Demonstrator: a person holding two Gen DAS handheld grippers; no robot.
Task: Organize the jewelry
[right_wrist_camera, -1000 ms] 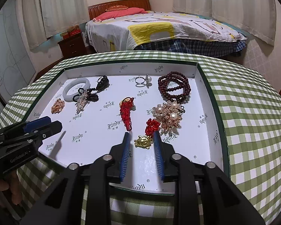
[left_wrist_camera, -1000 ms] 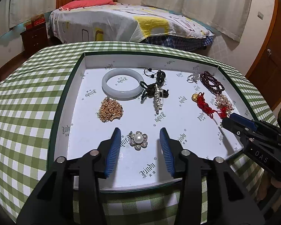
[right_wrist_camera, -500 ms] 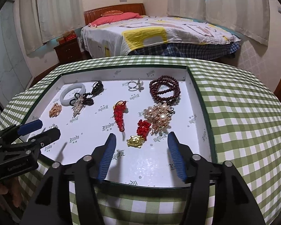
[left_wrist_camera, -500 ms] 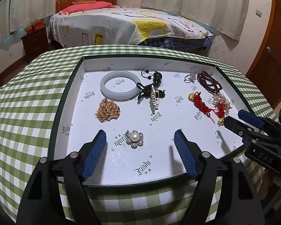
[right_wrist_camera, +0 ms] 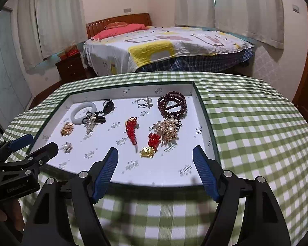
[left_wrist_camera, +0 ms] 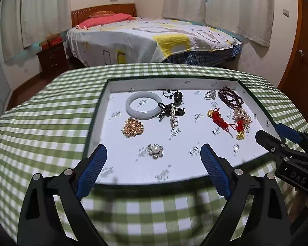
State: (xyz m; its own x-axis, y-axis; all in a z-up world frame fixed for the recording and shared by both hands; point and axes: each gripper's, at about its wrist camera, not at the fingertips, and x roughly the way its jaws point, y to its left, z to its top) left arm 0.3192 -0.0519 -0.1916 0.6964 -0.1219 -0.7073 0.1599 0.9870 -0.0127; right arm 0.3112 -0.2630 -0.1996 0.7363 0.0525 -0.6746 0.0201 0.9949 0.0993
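Note:
A white tray [left_wrist_camera: 98,121] with a dark green rim holds several jewels laid apart. A pearl flower brooch [left_wrist_camera: 155,149] lies near its front edge. My left gripper [left_wrist_camera: 153,147] hovers over that edge, jaws opening wide, with the brooch lying free on the tray beyond them. A white bangle [left_wrist_camera: 144,105] and a gold brooch [left_wrist_camera: 132,127] sit further back. In the right wrist view a gold charm [right_wrist_camera: 146,151] on a red tassel [right_wrist_camera: 154,140] lies loose ahead of my right gripper [right_wrist_camera: 155,150]. That gripper's jaws are opening too, with nothing pressed between them.
Dark red beads [right_wrist_camera: 172,104], a ring [right_wrist_camera: 144,102], a red knot [right_wrist_camera: 132,130] and a pearl cluster brooch [right_wrist_camera: 167,130] fill the tray's right half. A green checked cloth [right_wrist_camera: 256,133] covers the table. Behind it stand a bed [left_wrist_camera: 154,39] and a nightstand [left_wrist_camera: 53,58].
Both grippers opened from nearly closed to wide and drew back and up from the tray. The pearl brooch and the gold charm stayed lying where they were.

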